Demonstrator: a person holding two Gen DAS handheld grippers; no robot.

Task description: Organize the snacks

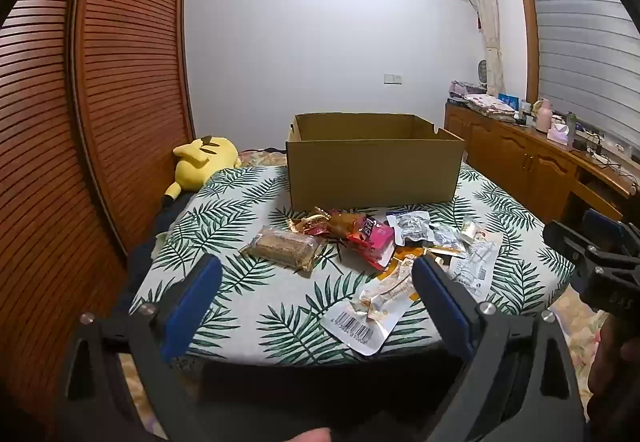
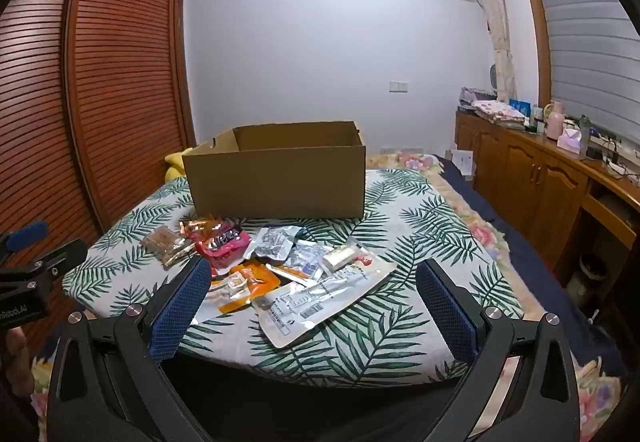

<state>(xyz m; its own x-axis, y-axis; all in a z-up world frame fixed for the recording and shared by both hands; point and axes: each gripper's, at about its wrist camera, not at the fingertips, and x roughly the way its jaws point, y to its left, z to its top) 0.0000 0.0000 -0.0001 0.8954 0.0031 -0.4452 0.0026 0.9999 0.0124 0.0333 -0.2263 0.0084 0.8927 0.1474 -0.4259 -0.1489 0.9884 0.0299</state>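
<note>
I hold my left claw and right claw spread wide and empty above the snacks heaped on the bed, before the seemingly empty box, ready to pick.

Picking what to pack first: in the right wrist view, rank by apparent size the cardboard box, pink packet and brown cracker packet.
1. Cardboard box
2. Pink packet
3. Brown cracker packet, only slightly smaller, partly overlapped, so that ranking is unsure.
</note>
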